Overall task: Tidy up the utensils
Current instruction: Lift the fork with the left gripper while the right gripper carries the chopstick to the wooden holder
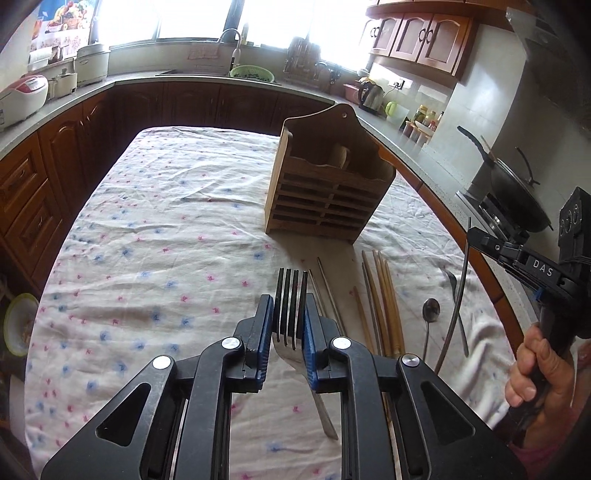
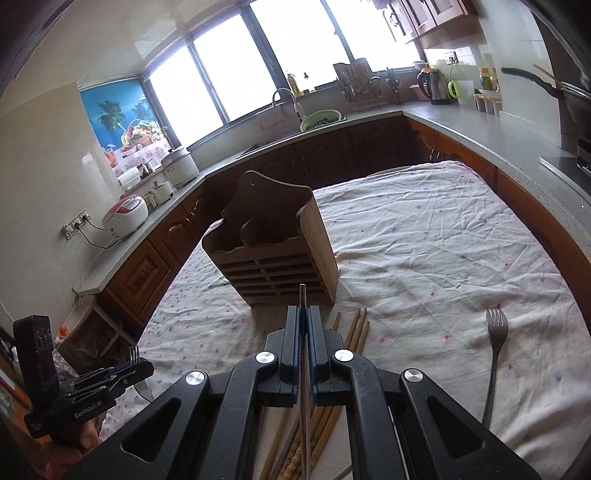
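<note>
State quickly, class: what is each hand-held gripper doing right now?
Left hand-held gripper: closed on a fork.
Right hand-held gripper: closed on a thin metal utensil.

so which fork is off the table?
The fork clamped tines-forward in the left gripper; the other fork lies flat on the tablecloth.

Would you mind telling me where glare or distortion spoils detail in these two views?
Left wrist view: the windows blow out white, and fisheye bends the counter edge; the fork stays sharp. Right wrist view: the panes are likewise overexposed, and the wooden holder is backlit and dark.
</note>
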A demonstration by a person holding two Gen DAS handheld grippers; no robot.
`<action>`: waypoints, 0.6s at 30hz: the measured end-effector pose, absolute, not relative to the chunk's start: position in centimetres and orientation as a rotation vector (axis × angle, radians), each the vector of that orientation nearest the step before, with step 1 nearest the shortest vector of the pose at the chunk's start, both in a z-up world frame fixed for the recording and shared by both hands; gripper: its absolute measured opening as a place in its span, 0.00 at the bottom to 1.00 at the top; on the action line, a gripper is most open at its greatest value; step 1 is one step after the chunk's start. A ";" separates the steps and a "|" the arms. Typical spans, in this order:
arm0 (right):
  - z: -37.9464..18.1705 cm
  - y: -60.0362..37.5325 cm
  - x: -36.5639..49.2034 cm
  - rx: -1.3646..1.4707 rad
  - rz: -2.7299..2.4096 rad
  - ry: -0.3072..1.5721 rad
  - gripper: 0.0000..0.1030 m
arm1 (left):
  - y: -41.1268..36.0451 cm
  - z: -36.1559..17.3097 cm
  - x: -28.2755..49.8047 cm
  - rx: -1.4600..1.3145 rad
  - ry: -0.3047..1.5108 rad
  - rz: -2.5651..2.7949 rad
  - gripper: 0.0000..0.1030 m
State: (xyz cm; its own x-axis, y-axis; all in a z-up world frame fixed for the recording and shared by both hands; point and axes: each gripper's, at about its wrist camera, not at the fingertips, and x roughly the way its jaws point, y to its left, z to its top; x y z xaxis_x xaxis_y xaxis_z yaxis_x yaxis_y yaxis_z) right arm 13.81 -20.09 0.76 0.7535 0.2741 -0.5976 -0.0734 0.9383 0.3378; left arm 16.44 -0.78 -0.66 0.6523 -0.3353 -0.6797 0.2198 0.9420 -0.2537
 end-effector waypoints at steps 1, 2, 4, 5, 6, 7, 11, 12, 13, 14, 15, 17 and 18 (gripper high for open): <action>1.1 -20.0 13.5 0.303 0.196 0.685 0.04 | -0.6 -0.3 16.1 -0.155 0.791 -0.316 0.07; 1.4 -20.0 13.3 0.302 0.199 0.678 0.04 | -0.5 -0.1 15.9 -0.154 0.783 -0.316 0.01; 2.0 -19.8 13.0 0.297 0.204 0.662 0.04 | -0.3 0.4 15.7 -0.165 0.767 -0.325 0.01; 2.3 -19.7 12.8 0.296 0.207 0.654 0.03 | -0.2 0.6 15.6 -0.160 0.758 -0.318 0.01; 2.6 -19.7 12.7 0.296 0.207 0.646 0.03 | -0.1 0.8 15.5 -0.151 0.747 -0.308 0.01; 2.9 -19.7 12.6 0.298 0.209 0.639 0.04 | 0.0 1.1 15.4 -0.153 0.742 -0.311 0.01; 4.4 -19.6 12.2 0.289 0.218 0.597 0.03 | 0.3 2.1 15.4 -0.154 0.712 -0.316 0.01; 4.8 -19.5 12.1 0.287 0.221 0.585 0.03 | 0.3 2.5 15.5 -0.154 0.702 -0.317 0.01; 5.2 -19.5 12.1 0.286 0.223 0.574 0.03 | 0.3 2.9 15.5 -0.154 0.692 -0.318 0.01; 5.6 -19.5 12.2 0.284 0.225 0.563 0.03 | 0.3 3.2 15.7 -0.152 0.682 -0.319 0.01; 5.9 -19.6 12.3 0.281 0.225 0.553 0.03 | 0.3 3.6 15.8 -0.151 0.671 -0.318 0.01; 6.5 -19.6 12.5 0.285 0.227 0.534 0.03 | 0.3 4.5 16.1 -0.148 0.647 -0.313 0.01; 6.8 -19.7 12.7 0.283 0.225 0.525 0.03 | 0.4 4.9 16.3 -0.149 0.636 -0.310 0.01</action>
State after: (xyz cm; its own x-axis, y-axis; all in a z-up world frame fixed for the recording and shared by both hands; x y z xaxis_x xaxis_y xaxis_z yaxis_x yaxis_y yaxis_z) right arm 12.71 -19.67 6.82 0.8422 0.2824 -0.4594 -0.1386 0.9366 0.3218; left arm 16.35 0.42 4.89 0.7607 -0.3288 -0.5597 0.2383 0.9435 -0.2303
